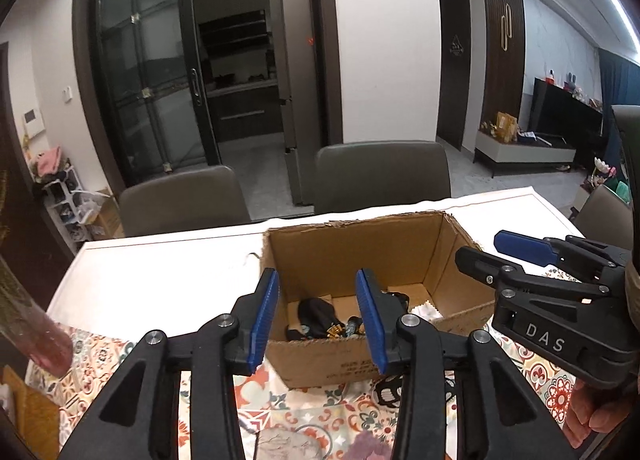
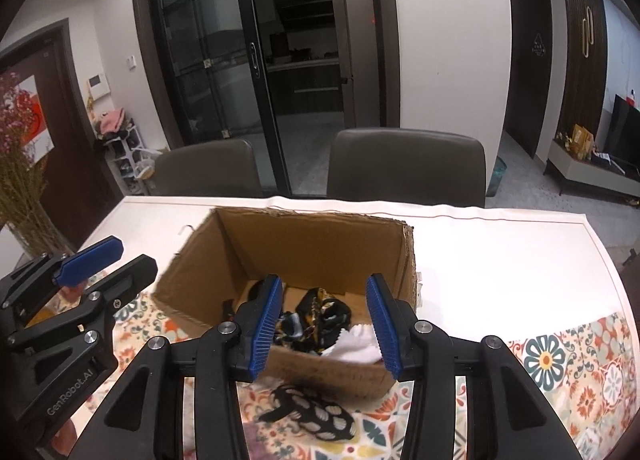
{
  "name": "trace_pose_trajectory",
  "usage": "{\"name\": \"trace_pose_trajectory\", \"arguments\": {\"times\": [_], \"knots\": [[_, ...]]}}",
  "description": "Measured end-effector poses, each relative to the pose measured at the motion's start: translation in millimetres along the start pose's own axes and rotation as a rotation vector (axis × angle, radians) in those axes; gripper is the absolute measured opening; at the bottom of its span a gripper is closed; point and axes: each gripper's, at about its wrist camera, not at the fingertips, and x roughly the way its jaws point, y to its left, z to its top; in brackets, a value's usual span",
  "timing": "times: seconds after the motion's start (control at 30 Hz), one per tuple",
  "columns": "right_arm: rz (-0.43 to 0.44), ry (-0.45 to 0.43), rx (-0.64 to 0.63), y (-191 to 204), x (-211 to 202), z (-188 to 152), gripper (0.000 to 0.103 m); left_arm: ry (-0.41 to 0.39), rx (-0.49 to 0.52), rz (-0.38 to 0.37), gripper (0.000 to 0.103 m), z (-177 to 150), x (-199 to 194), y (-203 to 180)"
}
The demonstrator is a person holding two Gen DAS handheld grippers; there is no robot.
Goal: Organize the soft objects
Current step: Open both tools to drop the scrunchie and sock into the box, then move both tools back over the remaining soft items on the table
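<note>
The open brown cardboard box (image 2: 320, 248) holds crumpled black-and-gold patterned fabric (image 2: 316, 312) and a white cloth (image 2: 354, 344). Both the left gripper (image 1: 318, 320) and right gripper (image 2: 324, 324) hover with jaws apart, empty.

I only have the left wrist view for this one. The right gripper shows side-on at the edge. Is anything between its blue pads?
Observer: No. In the right wrist view the right gripper is open, nothing between its pads, aimed at the open brown cardboard box.
Operator: What is the dark scrap half hidden in front of the box?
Observer: A black fabric piece with pale spots, lying on the patterned tablecloth, outside the box.
Operator: And the white bit inside?
Observer: A white cloth by the near wall, beside a black-and-yellow patterned cloth.
</note>
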Motion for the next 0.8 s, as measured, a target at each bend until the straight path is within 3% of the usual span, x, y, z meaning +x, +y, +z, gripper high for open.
{"name": "trace_pose_trajectory", "arguments": {"times": [0.37, 0.8], "knots": [[0.033, -0.037, -0.020, 21, -41, -9, 0.045, -0.050, -0.021, 0.055, 0.047, -16, -54, 10], [0.059, -0.019, -0.040, 36, -62, -38, 0.045, -0.013, -0.068, 0.085, 0.054, -46, -83, 19]]}}
